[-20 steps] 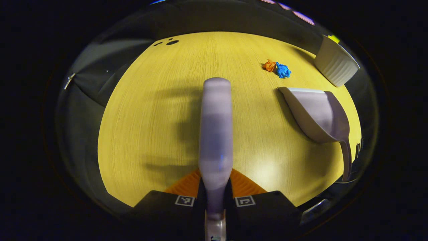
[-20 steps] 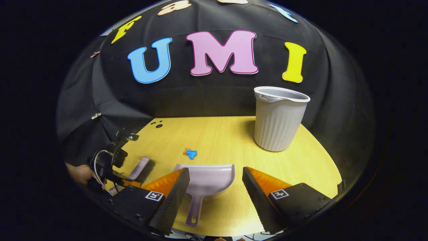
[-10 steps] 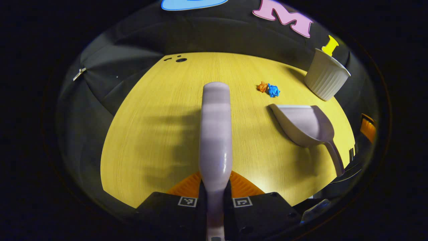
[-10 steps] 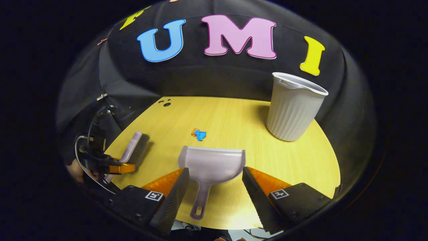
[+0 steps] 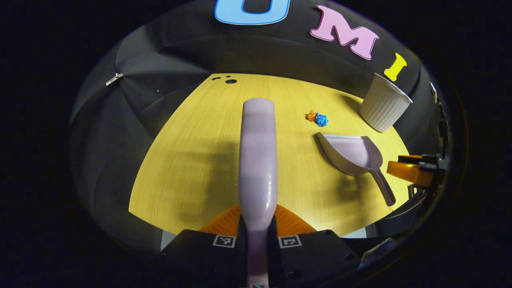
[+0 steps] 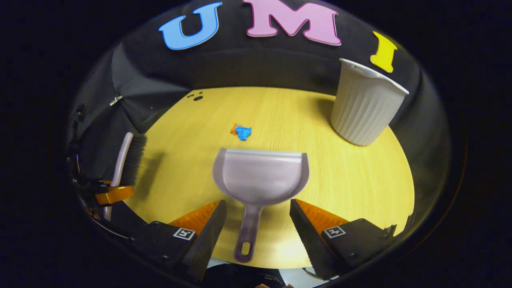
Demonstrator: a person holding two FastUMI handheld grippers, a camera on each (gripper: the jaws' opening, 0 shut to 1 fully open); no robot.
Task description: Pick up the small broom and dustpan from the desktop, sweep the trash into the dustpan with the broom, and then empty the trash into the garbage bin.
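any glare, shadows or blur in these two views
Left gripper view: sharp; a glossy highlight runs down the broom handle, its broad soft shadow falls left on the desktop, and a bright patch sits near the front edge. Right gripper view: the dustpan looks slightly soft; the garbage bin bends with the fisheye.

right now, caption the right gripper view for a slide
Open right gripper straddles the dustpan handle; trash and bin beyond.

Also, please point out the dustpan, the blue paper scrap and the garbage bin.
dustpan point(image 6: 262, 178), right gripper view, middle of its scoop.
blue paper scrap point(image 6: 243, 132), right gripper view, centre of the crumple.
garbage bin point(image 6: 366, 110), right gripper view, ribbed side wall.
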